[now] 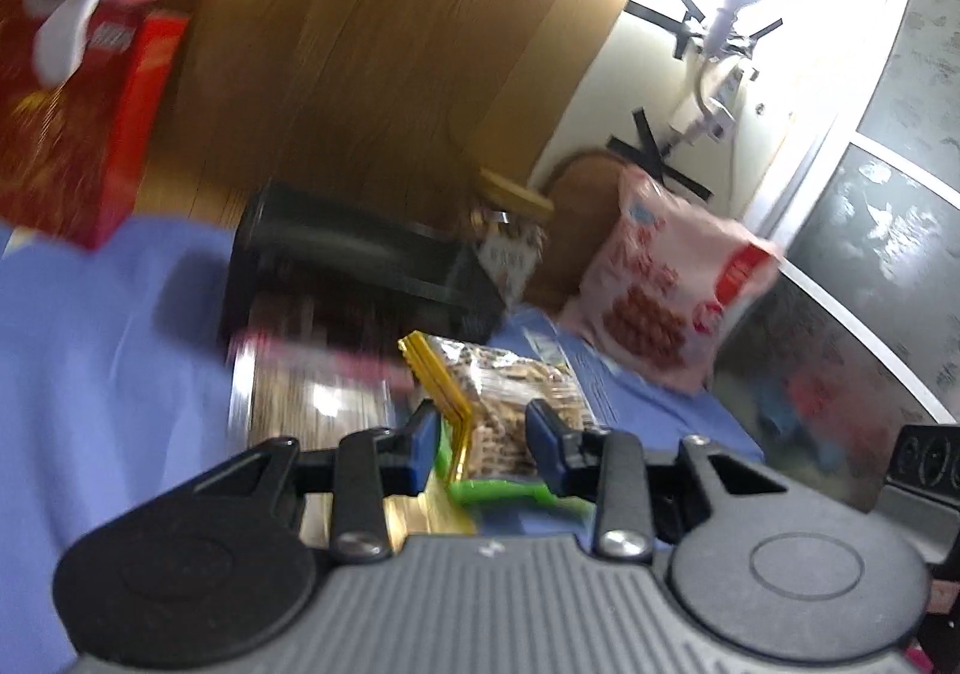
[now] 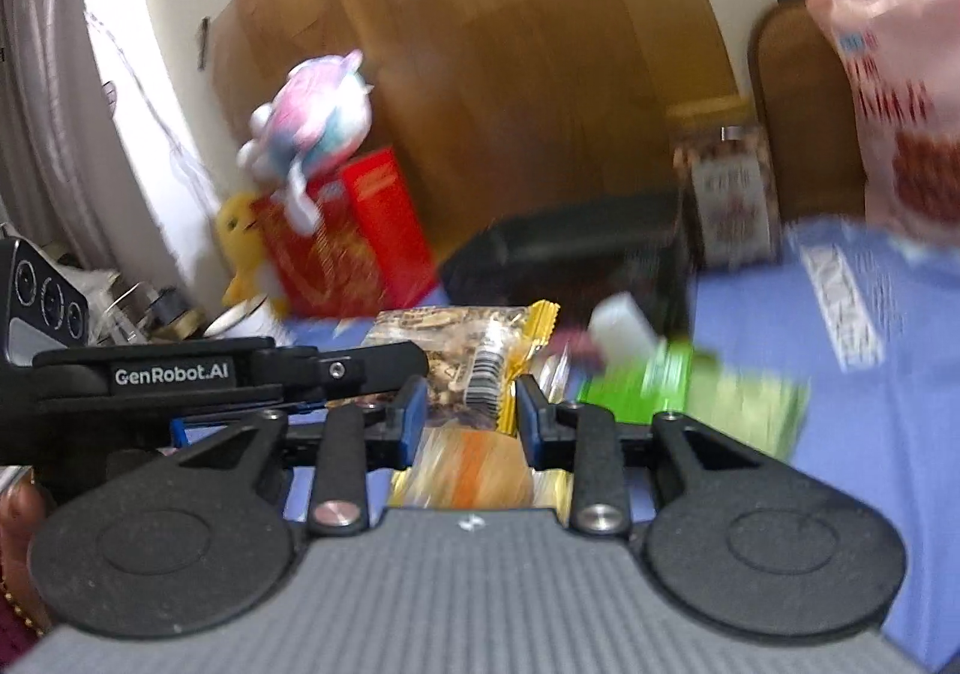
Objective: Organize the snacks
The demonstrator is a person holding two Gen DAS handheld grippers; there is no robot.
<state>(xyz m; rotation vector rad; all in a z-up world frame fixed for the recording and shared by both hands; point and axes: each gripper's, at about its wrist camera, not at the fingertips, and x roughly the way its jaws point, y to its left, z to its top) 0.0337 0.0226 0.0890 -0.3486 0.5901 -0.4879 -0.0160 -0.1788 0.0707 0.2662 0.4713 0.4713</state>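
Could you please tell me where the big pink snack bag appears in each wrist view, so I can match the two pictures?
Left wrist view: the pink snack bag stands right of centre, beside the dark glass door.
Right wrist view: the bag is at the far right edge, partly cut off.
Shared landmark: the black box on the blue cloth.

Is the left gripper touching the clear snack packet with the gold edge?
Touching. In the left wrist view the left gripper has both blue pads closed against the snack packet, which sits pinched between them with no gap showing.
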